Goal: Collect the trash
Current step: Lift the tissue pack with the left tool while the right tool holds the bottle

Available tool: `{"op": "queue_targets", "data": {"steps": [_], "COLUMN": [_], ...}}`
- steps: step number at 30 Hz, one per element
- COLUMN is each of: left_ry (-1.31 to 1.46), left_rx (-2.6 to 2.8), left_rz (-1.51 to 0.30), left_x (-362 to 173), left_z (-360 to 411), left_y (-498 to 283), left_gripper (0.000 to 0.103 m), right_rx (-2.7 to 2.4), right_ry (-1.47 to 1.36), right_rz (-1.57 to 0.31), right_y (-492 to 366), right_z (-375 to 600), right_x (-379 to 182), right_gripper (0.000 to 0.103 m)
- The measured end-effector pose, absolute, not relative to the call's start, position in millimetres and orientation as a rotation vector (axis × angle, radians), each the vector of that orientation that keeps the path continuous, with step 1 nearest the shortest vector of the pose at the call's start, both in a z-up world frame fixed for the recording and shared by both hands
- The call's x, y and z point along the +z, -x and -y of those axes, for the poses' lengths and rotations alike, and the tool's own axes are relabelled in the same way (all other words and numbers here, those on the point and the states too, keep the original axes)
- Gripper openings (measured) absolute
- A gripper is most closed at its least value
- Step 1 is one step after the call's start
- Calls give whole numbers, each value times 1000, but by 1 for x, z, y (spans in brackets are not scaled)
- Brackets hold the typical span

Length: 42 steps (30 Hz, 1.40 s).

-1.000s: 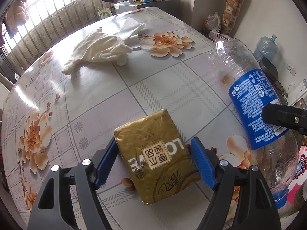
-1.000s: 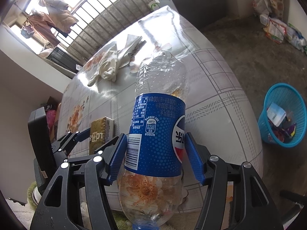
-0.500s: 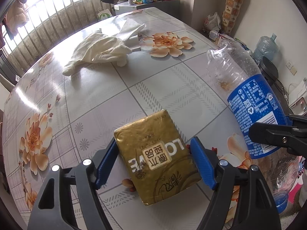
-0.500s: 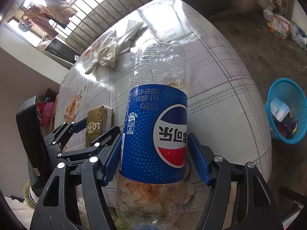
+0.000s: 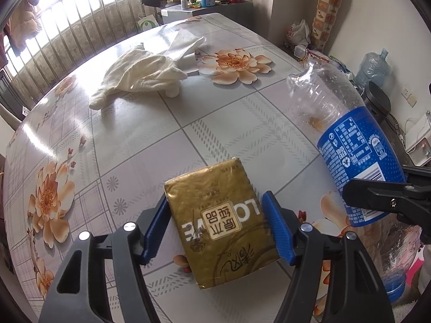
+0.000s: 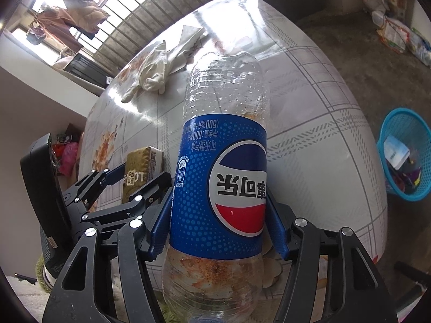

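Note:
My left gripper (image 5: 216,224) is shut on a gold tissue pack (image 5: 219,219) and holds it just above the floral table (image 5: 150,134). My right gripper (image 6: 219,223) is shut on an empty Pepsi bottle (image 6: 223,177) with a blue label, held cap toward me. The bottle also shows at the right of the left wrist view (image 5: 347,145), and the tissue pack shows at the left of the right wrist view (image 6: 140,167). A blue trash basket (image 6: 404,156) with several scraps inside stands on the floor to the right of the table.
A crumpled white cloth (image 5: 145,75) lies on the far part of the table. A cluttered cabinet (image 5: 204,2) stands beyond the table's far edge. Bags and a water jug (image 5: 373,67) sit on the floor at the right.
The bottle has turned in my right gripper so the logo faces the camera, and it has shifted slightly. The left gripper and tissue pack have barely moved.

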<state>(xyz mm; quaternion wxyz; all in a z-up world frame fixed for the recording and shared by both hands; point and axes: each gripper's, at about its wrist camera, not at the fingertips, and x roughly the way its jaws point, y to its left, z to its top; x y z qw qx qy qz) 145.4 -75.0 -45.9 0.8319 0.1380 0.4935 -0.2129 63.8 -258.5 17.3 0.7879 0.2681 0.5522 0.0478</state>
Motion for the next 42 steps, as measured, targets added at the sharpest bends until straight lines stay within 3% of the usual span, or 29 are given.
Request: {"op": "queue_targets", "data": {"steps": [14,16,21,36,42], "left_ry": [-234,-206,-192,-220,-216], "left_rx": [-468,-476,-475,-464,-477], "left_rz": [-1065,-1077,-1087,-1115,-1115], "left_x": [-45,-42,-35,-42,-44], "left_z": [64,60,49,48,50], "left_y": [-150,-151,-147,-136,-137], "left_gripper": [68,77,84,84,74], "right_rx": [58,65,75,40,43], "right_ry": [-580,-580,-576,-545,-537], "right_rz": [-1180,-1181,-1188,-1201,-1202], "right_y": [-61,-60,-59,-47,-47], "right_z": [259,259,259,260,256], "right_x": [19,18,19,22,22], "right_gripper": [60,60,69,72,72]}}
